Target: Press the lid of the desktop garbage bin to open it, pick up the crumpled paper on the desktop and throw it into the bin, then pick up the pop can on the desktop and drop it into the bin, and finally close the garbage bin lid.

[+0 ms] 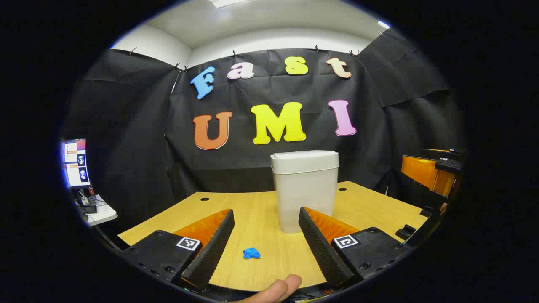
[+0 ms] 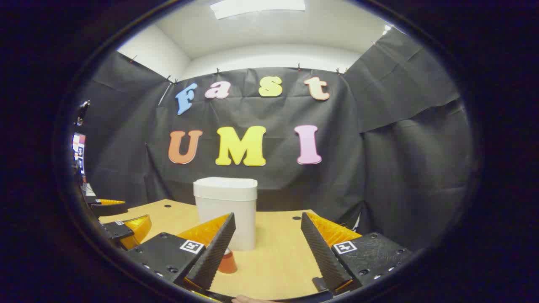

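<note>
Garbage bin point(image 1: 304, 189) stands upright on the wooden desktop point(image 1: 261, 227), lid point(image 1: 304, 161) down and flat; opening press judged not yet made.

Left gripper view: left gripper point(image 1: 266, 244) with fingers spread wide, nothing between them, hovering above the near desk edge. Bin sits ahead and slightly to the right of the finger axis, its base partly behind the right finger. Blue crumpled paper point(image 1: 251, 253) lies on the desk between the spread fingers, nearer than the bin and apart from it. A fingertip point(image 1: 278, 290) of the holding hand shows at the bottom edge.

Right gripper view: right gripper point(image 2: 268, 248) also spread and empty. Bin lies ahead and to the left of its axis. Pop can point(image 2: 228, 261), reddish, stands just in front of the bin, partly hidden by the gripper's left finger.

Judgement: lid lies higher than both tools; either must rise and go forward to press it. Left gripper appears more squarely lined up with the bin.
</note>
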The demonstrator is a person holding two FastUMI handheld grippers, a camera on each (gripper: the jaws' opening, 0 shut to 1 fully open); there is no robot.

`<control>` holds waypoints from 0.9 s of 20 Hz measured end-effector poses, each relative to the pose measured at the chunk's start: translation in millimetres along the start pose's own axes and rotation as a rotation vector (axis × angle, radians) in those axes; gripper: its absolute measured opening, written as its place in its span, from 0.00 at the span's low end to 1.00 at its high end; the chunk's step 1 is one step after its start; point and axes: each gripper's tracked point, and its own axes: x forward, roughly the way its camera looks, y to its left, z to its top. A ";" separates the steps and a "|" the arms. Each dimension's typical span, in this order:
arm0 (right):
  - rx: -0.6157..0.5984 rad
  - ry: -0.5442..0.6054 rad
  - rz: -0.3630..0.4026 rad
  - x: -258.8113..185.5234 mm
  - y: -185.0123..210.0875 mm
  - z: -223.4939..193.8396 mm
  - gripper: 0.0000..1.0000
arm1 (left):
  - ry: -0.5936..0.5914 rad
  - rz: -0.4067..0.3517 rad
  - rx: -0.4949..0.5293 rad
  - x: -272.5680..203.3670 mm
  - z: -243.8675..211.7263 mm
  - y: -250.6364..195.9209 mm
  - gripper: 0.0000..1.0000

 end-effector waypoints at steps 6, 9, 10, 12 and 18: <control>0.013 0.008 0.063 31.4 27.9 -8.6 0.96 | 0.021 0.047 -0.006 21.2 -1.8 16.1 0.99; 0.028 0.006 0.085 30.5 28.4 -10.9 0.95 | -0.001 0.066 0.024 17.4 0.0 16.1 0.99; 0.013 0.009 0.087 30.8 28.1 -11.3 0.95 | -0.001 0.062 0.022 15.6 -2.1 13.2 0.99; -0.016 0.002 0.081 29.4 24.2 -10.1 0.95 | -0.002 0.058 0.016 10.5 -4.2 13.7 0.99; 0.011 -0.001 0.036 22.2 14.7 -1.0 0.97 | -0.013 0.048 0.003 5.5 -1.3 20.3 0.99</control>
